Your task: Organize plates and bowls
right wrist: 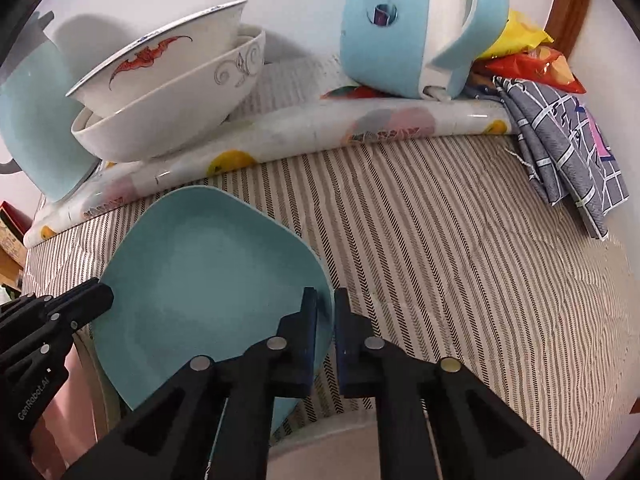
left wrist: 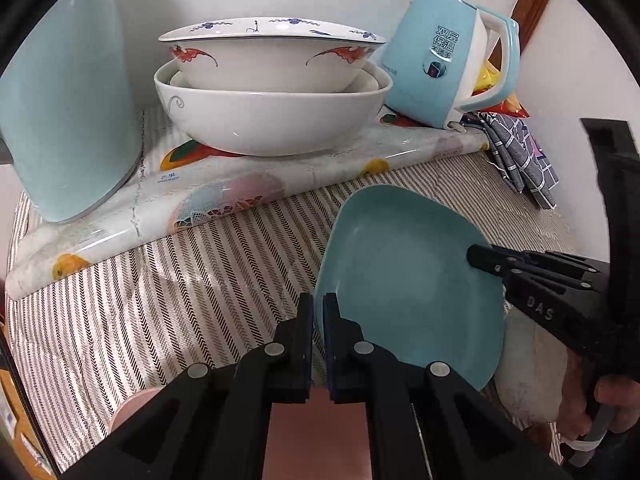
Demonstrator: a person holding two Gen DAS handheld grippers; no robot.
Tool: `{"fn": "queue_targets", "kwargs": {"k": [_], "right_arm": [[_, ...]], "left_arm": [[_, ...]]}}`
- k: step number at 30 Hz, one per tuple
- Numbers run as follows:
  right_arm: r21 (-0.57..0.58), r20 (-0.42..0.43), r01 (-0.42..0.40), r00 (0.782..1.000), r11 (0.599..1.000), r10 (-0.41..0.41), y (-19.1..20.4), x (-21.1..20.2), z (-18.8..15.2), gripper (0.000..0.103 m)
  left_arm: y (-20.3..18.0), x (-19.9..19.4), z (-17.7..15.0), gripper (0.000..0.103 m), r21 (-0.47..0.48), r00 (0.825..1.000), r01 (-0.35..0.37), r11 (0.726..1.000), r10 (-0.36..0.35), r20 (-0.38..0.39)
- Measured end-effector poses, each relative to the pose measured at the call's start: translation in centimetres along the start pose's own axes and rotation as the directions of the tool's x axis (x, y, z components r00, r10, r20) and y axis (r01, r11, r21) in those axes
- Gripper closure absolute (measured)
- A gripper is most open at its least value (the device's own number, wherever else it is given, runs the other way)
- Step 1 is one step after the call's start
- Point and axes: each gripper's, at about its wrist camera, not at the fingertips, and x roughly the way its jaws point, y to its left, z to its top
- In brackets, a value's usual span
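Note:
A teal square plate [left wrist: 404,276] is held over the striped tablecloth near the table's front edge; it also shows in the right wrist view [right wrist: 208,280]. My left gripper [left wrist: 318,320] is shut on the plate's left rim. My right gripper [right wrist: 326,312] is shut on its right rim and shows in the left wrist view [left wrist: 480,258]. At the back, a white bowl with red bat motifs [left wrist: 272,60] sits nested in a larger white bowl [left wrist: 272,120]; both show in the right wrist view [right wrist: 168,100].
Two light-blue kettles stand at the back, one left [left wrist: 64,100] and one right [left wrist: 444,60]. A rolled plastic sheet with fruit print [left wrist: 240,196] lies under the bowls. A grey checked cloth [right wrist: 568,152] and snack bags [right wrist: 528,52] lie at the back right.

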Motion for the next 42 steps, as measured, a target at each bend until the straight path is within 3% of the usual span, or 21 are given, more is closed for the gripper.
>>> {"fn": "queue_targets", "kwargs": {"k": [6, 19, 31, 42], "right_arm": [[0.003, 0.044, 0.014, 0.999, 1.0, -0.014, 0.3, -1.1, -0.2, 0.097], [0.026, 0.132, 0.008, 0.991, 1.0, -0.011, 1.1, -5.9, 0.2, 0.097], [0.018, 0.161, -0.013, 0.987, 1.0, 0.01, 3.9, -10.1, -3.5, 0.097], [0.009, 0.157, -0.013, 0.988, 1.0, 0.012, 6.5, -11.7, -6.9, 0.096]], "left_arm": [[0.1, -0.7, 0.2, 0.097, -0.01, 1.0, 0.008, 1.0, -0.008, 0.022], [0.0, -5.9, 0.4, 0.097, -0.01, 0.995, 0.011, 1.0, -0.01, 0.103], [0.8, -11.3, -3.4, 0.097, -0.034, 0.989, -0.006, 0.999, 0.011, 0.144], [2.5, -13.5, -7.3, 0.097, -0.068, 0.99, -0.011, 0.998, 0.021, 0.137]]}}
